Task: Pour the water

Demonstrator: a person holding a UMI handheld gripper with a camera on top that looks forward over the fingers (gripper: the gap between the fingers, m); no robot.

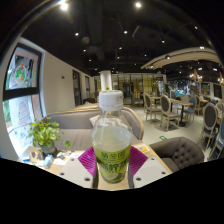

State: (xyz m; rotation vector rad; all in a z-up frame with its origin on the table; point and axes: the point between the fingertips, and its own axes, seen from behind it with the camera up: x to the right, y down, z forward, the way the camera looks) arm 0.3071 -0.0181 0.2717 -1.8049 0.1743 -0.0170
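The bottle (111, 142) in my jaws is clear glossy plastic with a matt white cap. My pads (137, 160) look matt magenta. The bench (72, 168) appears smooth and pale.

potted plant (44, 133) leafy, on the white counter (68, 166) off to one side | grey tufted armchair (181, 152) just past the counter's far edge | framed poster (23, 70) up on the wall above the plant | dining chairs (166, 108) grouped far back | ceiling spotlights (64, 5) glowing overhead
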